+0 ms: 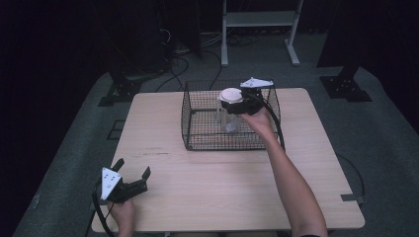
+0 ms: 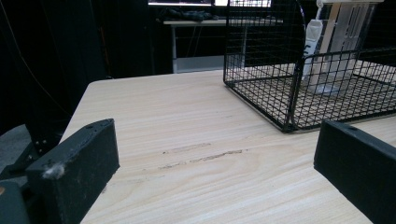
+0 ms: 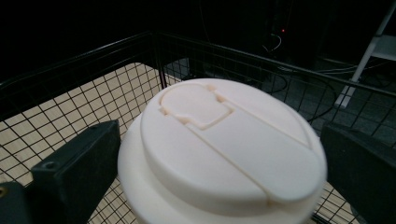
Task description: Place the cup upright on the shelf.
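Table [image 1: 207,187]: a pale wooden top is carrying everything; its near half is lying bare.
Wire basket [image 1: 197,140]: a black mesh crate is sitting toward the table's far side, open at the top.
Jar [image 1: 228,116]: a clear container with a cream flip-top lid [image 3: 219,144] is standing upright inside the basket, near its middle.
Right gripper [image 1: 238,104]: it is reaching into the basket, its jaws flanking the lid on both sides; whether they are pressing it or standing just clear cannot be told.
Left gripper [image 1: 132,173]: it is resting at the near left corner, jaws spread wide, gripping nothing.
Step in hand (judged): gripping the jar at its lid.
Doing it well: keeping the jaws level and centred under the lid's rim, then lifting straight up, clear of the mesh walls.
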`<state>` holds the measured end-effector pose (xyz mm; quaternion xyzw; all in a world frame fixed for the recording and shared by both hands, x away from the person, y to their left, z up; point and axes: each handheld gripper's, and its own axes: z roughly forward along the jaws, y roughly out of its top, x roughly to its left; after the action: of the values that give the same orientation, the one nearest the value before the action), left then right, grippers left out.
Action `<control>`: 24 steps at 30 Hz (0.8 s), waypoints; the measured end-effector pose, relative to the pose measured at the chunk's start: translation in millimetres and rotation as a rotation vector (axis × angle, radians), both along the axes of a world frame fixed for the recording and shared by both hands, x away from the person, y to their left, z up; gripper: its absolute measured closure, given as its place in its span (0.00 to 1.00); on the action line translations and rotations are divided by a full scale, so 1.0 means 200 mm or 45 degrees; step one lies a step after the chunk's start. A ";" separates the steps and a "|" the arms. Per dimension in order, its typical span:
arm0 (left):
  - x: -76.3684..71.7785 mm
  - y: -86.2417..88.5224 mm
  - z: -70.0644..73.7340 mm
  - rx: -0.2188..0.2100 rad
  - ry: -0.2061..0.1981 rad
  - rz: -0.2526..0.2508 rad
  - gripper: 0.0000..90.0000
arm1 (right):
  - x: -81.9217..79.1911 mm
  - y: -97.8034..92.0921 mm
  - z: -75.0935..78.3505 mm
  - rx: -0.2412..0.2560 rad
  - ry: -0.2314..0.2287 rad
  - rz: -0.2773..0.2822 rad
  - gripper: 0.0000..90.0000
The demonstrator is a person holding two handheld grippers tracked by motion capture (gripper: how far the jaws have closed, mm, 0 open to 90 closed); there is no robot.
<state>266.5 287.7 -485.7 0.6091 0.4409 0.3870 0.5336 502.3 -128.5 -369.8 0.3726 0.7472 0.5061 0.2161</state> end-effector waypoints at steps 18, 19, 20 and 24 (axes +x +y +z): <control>0.00 0.00 0.00 0.004 0.001 -0.013 0.00 | -0.09 -0.08 0.14 0.036 -0.068 -0.035 0.00; 0.00 0.00 0.00 0.005 -0.001 -0.011 0.00 | -0.10 -0.09 0.15 0.040 -0.062 -0.033 0.00; 0.00 0.00 0.00 0.003 -0.002 -0.011 0.00 | -0.10 -0.09 0.16 0.041 -0.063 -0.035 0.00; 0.00 0.00 0.00 0.007 0.000 -0.010 0.00 | -0.15 -0.13 0.17 0.069 -0.063 -0.032 0.00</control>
<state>266.0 286.7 -485.7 0.6124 0.4374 0.3859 0.5336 473.1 -154.6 -334.9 0.3749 0.7230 0.5324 0.2307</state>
